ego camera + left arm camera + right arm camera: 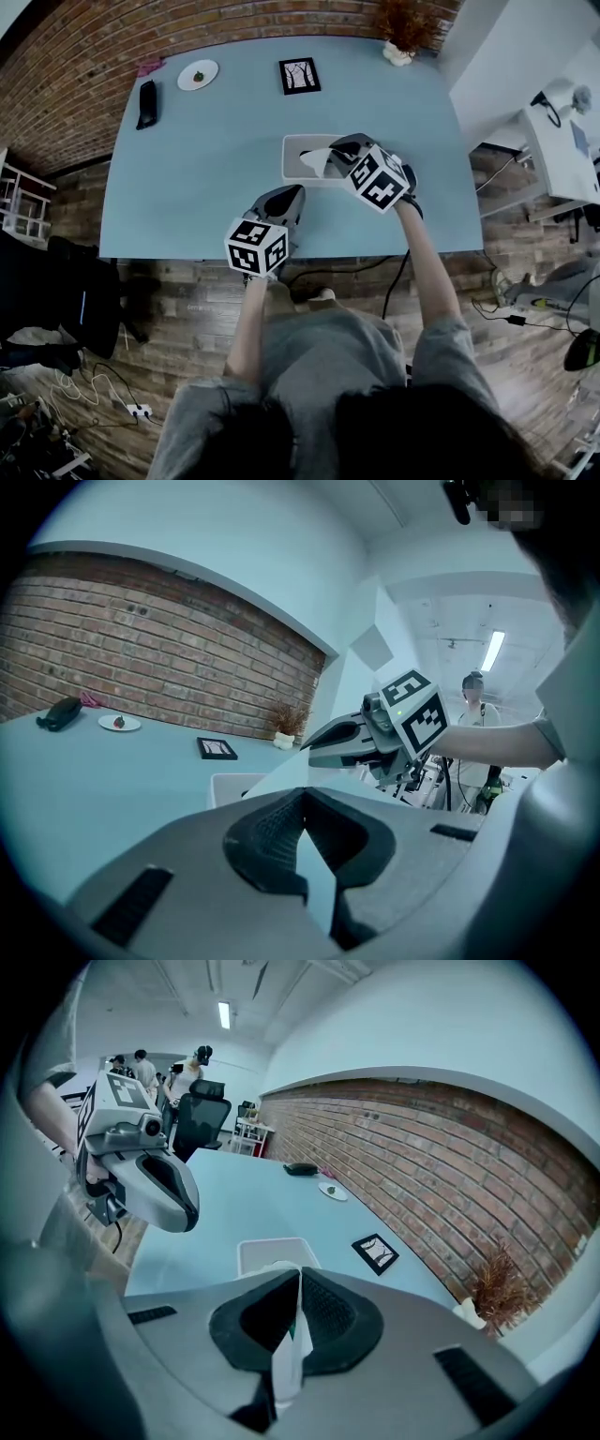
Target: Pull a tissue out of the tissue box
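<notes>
Clamping a thin white paper tissue [289,1358] between its dark ribbed pads, the right tool [300,1277] is closed tight on the sheet, which stands edge-on in the slot between the jaws. That narrow pinch looks chosen to take a single sheet and give a firm hold for the draw. The tool hangs just above the white rectangular tissue box [292,150], tilted down toward its opening. The tissue stretches as a pale fan from the jaws back to the box, so its far end seems to be inside, and I judge the pull to be only partly done.

The left tool [302,803] has its jaws drawn together with nothing between them; only a sliver of desk colour shows behind the tips. It sits near the front edge of the light blue desk [206,178], beside the box but apart from it. It is probably kept clear so the sheet can rise freely, and it does not steady the box. Further back, a black-framed picture [299,75] lies well apart.
</notes>
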The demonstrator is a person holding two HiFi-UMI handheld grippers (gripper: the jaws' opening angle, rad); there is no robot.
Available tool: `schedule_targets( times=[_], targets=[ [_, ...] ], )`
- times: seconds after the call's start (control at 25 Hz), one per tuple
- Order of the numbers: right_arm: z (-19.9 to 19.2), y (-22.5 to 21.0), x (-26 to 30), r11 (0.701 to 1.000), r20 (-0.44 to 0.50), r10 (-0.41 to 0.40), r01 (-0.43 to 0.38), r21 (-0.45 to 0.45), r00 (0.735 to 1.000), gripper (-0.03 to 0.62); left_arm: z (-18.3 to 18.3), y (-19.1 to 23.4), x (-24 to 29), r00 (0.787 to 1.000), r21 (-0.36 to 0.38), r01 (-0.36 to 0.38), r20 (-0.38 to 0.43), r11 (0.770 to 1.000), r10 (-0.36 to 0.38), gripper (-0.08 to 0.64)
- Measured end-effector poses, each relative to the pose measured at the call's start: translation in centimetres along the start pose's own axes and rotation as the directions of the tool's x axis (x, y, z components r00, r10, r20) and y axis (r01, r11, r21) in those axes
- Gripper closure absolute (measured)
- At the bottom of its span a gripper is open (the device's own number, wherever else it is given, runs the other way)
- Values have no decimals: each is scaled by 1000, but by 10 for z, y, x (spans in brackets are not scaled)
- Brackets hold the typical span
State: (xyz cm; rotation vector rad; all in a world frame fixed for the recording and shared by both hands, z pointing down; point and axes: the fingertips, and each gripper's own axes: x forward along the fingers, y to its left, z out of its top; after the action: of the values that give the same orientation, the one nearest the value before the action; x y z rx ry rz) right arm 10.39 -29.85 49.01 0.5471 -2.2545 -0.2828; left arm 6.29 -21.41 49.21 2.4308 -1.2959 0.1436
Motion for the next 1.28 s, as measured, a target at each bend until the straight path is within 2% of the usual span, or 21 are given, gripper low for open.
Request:
schedule_targets(
  times=[0.44,0.64,0.88,1.28],
  targets=[
    [11,-1,-19,999,44,-33,33,11,998,591,12,-1,-9,1000,25,0,29,1000,-1,557],
    [13,2,-30,998,64,-49,47,39,997,591,21,-6,-14,998,11,15,61,1000,-16,557],
    [11,7,-39,995,82,-71,65,76,994,591,33,-13,-19,996,35,26,82,999,-29,557],
    [13,6,-56,990,107,-120,111,88,987,591,37,-22,-22,995,67,35,91,997,-41,557]
  ],
)
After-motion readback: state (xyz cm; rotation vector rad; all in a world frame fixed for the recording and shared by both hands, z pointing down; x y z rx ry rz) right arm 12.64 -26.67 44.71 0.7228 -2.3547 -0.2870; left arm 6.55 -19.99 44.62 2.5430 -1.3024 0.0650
